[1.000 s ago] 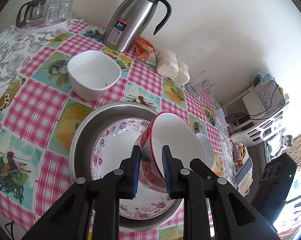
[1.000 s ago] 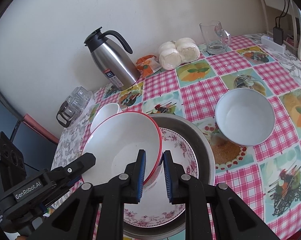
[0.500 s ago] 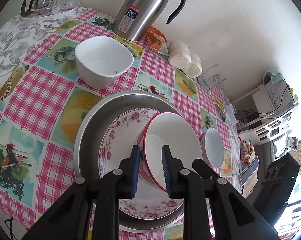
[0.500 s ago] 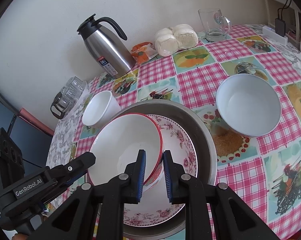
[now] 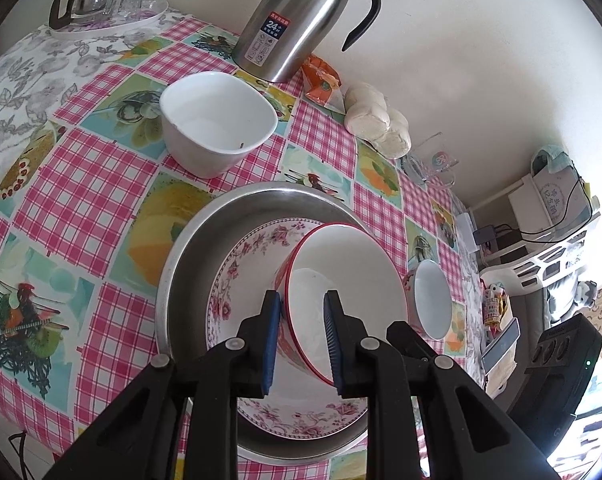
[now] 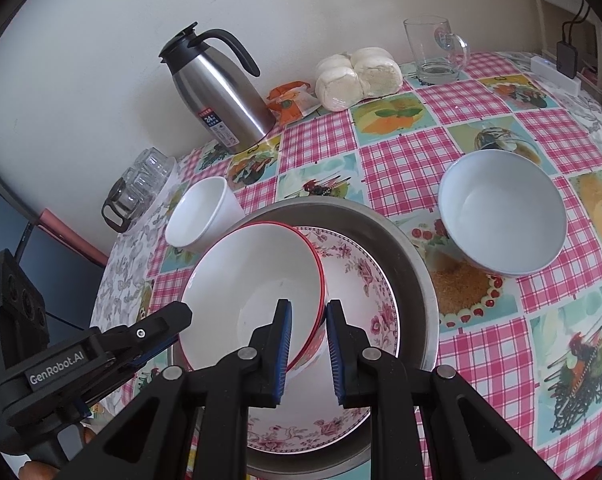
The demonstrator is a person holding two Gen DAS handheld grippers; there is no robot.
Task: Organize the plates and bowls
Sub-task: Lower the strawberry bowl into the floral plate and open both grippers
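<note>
Jaws of both grippers stand narrow, each pinching the rim of the red-rimmed bowl (image 5: 353, 276) — left gripper (image 5: 301, 340) on one side, right gripper (image 6: 307, 354) on the other. Bowl sits tilted over the floral plate (image 6: 365, 280), which lies inside the steel basin (image 5: 205, 248) on the checked tablecloth (image 5: 101, 200).

A steel thermos jug (image 6: 221, 92) stands by the wall on the checked tablecloth (image 6: 421, 152), beside an orange packet (image 6: 291, 100), bagged buns (image 6: 357, 74) and a glass mug (image 6: 435, 50).
</note>
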